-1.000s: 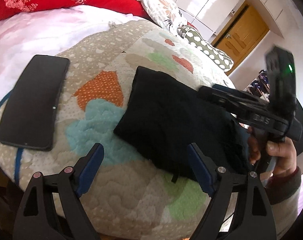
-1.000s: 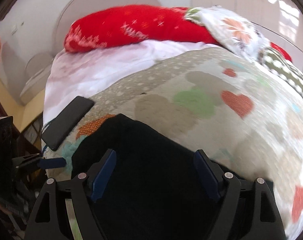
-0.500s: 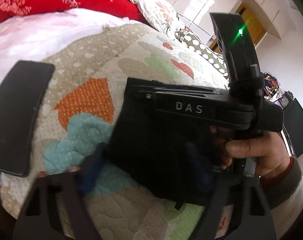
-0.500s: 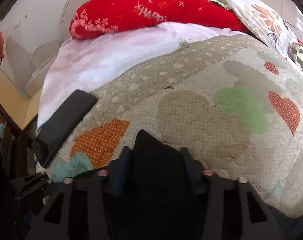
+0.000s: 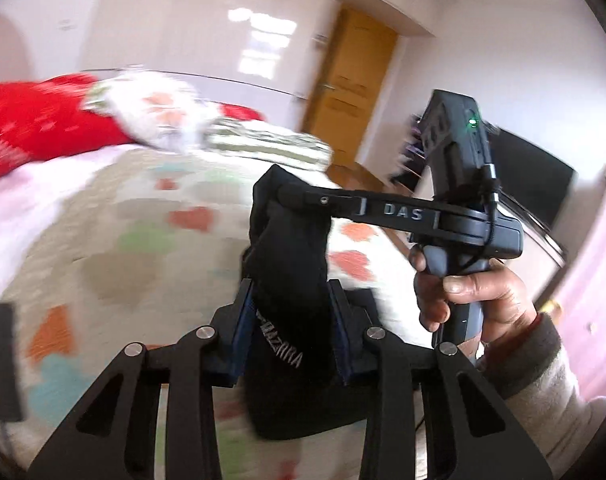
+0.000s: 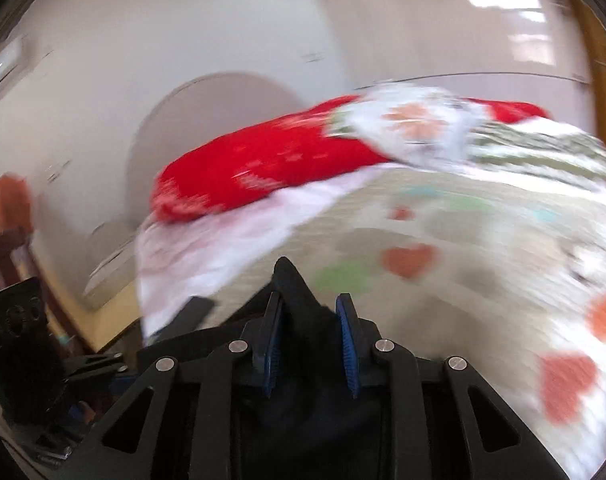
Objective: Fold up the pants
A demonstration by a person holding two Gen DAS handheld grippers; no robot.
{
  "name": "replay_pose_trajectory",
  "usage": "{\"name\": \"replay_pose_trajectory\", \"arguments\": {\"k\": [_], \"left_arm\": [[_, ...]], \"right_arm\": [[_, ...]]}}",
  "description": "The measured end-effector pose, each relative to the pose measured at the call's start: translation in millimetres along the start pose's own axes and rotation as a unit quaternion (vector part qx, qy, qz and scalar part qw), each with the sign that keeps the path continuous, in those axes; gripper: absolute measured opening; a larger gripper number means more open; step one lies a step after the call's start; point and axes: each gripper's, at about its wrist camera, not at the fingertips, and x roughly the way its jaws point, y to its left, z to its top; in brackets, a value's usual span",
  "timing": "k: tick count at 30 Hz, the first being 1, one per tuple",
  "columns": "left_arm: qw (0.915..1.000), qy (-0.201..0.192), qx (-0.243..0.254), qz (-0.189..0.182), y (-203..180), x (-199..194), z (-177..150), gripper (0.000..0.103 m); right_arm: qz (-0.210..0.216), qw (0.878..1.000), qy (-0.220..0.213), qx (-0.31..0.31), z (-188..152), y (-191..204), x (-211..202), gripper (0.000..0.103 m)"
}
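Two grippers hold the black pants (image 5: pixel 291 276) above the bed (image 5: pixel 115 240). Left wrist view: left gripper (image 5: pixel 289 334) jaws clamped on the fabric, right gripper (image 5: pixel 303 198) pinching its upper fold, likely to carry it. Right wrist view: jaws clamped on pants (image 6: pixel 303 312) above bed (image 6: pixel 483 248).

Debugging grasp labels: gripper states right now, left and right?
Left gripper: closed on the pants.
Right gripper: closed on the pants too, gripping a bunched edge.
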Motion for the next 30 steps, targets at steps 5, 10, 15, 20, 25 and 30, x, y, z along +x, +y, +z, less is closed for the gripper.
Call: {"name": "replay_pose_trajectory", "arguments": {"k": [5,10,15,20,25,30], "left_arm": [[0.9931,0.08,0.041,-0.076,-58,73,-26,0.032],[0.9789,0.156,0.077,-0.107,-78,99,-55,0.04],[0.9907,0.092,0.07,-0.072,-45,50,-32,0.074],[0.9946,0.089,0.052,0.009,-5,57,-25,0.075],[0.9953,0.087,0.028,0.03,8,57,-30,0.075],[0.9947,0.098,0.02,0.025,12,83,-37,0.078]], "right_arm": [[-0.138,0.985,0.018,0.099,-54,-73,-41,0.034],[-0.132,0.978,-0.003,0.16,-89,-93,-79,0.067],[-0.085,0.981,0.005,0.172,-106,-82,-71,0.079],[-0.084,0.983,0.055,0.152,-110,-72,-18,0.029],[-0.097,0.992,0.017,0.082,-86,-45,-41,0.008],[-0.16,0.982,0.064,0.081,-105,-60,-47,0.008]]}}
